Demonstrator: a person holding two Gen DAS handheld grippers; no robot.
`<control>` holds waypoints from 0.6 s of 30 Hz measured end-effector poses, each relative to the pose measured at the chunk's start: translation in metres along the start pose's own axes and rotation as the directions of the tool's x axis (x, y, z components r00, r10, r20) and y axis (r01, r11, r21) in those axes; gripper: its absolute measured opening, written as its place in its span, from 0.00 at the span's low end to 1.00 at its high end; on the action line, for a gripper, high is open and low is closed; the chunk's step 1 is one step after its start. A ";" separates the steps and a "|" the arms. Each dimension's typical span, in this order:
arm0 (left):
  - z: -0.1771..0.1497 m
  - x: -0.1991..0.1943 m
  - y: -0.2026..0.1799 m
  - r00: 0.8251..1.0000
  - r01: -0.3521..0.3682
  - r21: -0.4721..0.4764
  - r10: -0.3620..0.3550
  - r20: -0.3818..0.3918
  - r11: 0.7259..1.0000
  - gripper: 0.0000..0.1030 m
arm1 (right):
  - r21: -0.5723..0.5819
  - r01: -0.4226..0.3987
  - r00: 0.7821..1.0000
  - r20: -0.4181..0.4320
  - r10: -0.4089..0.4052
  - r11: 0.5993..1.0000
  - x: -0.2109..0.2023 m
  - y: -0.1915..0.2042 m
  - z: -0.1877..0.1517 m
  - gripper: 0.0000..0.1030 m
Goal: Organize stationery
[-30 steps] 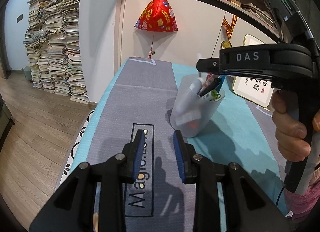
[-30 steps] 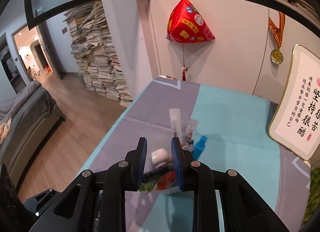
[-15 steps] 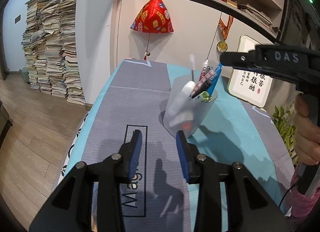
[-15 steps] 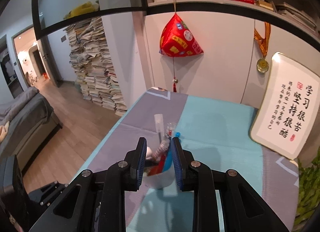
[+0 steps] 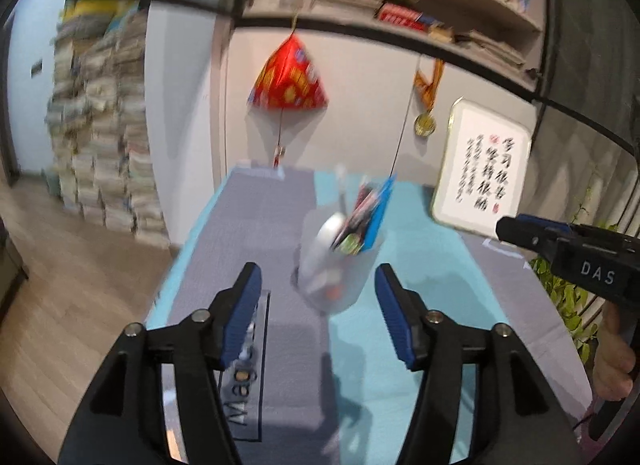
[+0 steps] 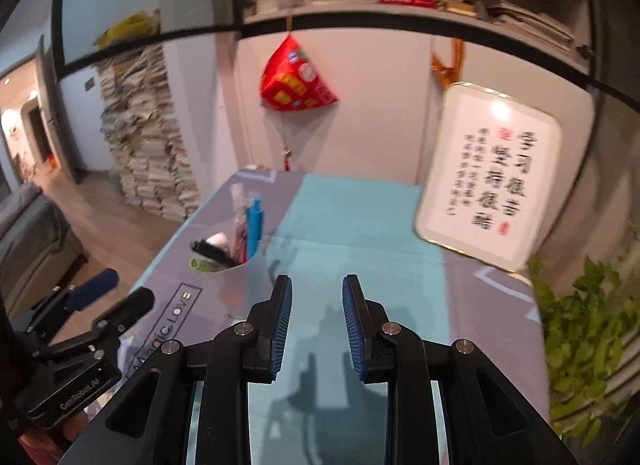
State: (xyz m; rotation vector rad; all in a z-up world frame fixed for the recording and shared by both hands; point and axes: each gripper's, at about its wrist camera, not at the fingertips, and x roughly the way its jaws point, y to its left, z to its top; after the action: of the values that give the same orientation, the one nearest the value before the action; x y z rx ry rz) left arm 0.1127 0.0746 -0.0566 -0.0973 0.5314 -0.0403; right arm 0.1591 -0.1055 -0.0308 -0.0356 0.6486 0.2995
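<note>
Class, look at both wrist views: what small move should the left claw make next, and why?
Probably ease the left claw forward around the translucent pen cup. Its jaws are opening with nothing between them, and the cup stands upright just ahead on the mat, full of pens. The right claw holds nothing.

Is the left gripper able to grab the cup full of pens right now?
Probably yes. The left gripper faces the pen cup with its jaws opening and nothing between them. The mat in front looks bare, and the right gripper is off to the side.
</note>
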 end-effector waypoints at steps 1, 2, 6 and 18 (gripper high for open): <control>0.005 -0.010 -0.008 0.999 -0.005 0.021 0.004 0.039 1.000 0.62 | 0.012 0.006 1.000 0.012 -0.006 1.000 -0.006 -0.003 -0.001 0.26; 0.009 -0.017 -0.014 0.998 -0.006 0.034 0.004 0.067 0.999 0.65 | 0.029 0.014 0.999 0.029 -0.015 0.999 -0.015 -0.007 0.000 0.26; 0.017 -0.046 -0.036 0.991 0.001 0.068 -0.010 0.131 0.998 0.76 | 0.072 0.036 0.996 0.076 -0.042 0.997 -0.047 -0.016 -0.006 0.34; 0.014 -0.115 -0.089 0.981 0.028 0.145 -0.055 0.184 0.989 0.82 | 0.127 0.157 0.959 0.217 -0.182 0.979 -0.154 -0.028 -0.044 0.45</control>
State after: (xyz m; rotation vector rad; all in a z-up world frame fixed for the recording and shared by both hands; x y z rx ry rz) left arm 0.0199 -0.0053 0.0226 0.0273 0.3370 -0.1090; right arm 0.0247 -0.1780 0.0253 0.0466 0.4294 0.0997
